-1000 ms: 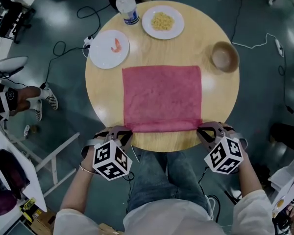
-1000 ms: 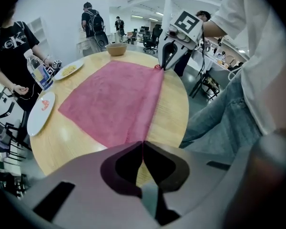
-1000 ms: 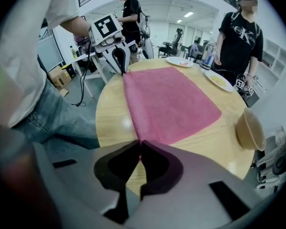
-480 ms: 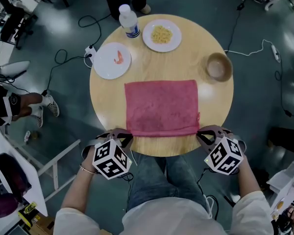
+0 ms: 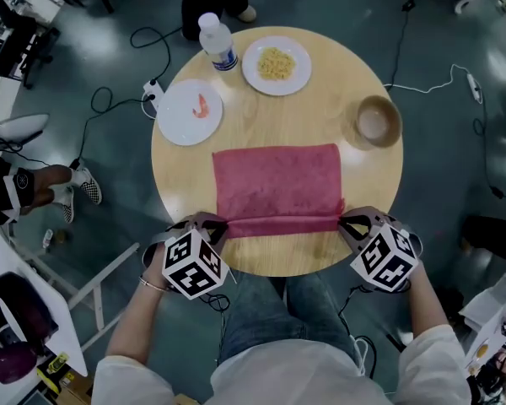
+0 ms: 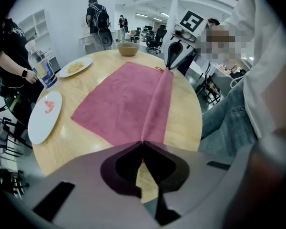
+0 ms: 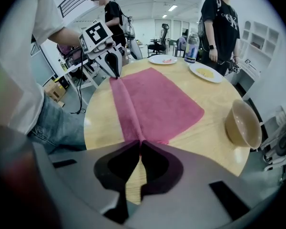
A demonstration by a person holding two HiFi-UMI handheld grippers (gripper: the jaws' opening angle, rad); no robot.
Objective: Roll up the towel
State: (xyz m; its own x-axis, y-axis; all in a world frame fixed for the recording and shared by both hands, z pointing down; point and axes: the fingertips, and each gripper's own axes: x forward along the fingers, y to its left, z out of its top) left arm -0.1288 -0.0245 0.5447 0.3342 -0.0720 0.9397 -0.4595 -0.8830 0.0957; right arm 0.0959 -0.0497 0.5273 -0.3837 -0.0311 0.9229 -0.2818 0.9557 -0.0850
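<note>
Two claws are pressed together, each pinching cloth. The left claw [image 6: 143,142] has its jaws closed on the near left corner of the red towel [image 5: 277,178], with fabric caught at the tips. The right claw [image 7: 140,141] is closed in the same way on the near right corner. Between the two claws the towel's near edge is turned over onto itself and forms a narrow fold [image 5: 280,224] that runs straight from one claw to the other, parallel to the person's side of the counter [image 5: 261,129]. Beyond the fold the rest of the towel lies flat and spread out on the round wooden counter, roughly at its middle. A wooden bowl [image 5: 378,121] stands to the right of the towel, apart from it. A white plate [image 5: 189,111] carrying a small pink item sits off the towel's far left corner. A second plate [image 5: 276,64] with yellow food lies at the far side, and a water bottle [image 5: 218,40] stands upright just beside it, near the counter's edge.
</note>
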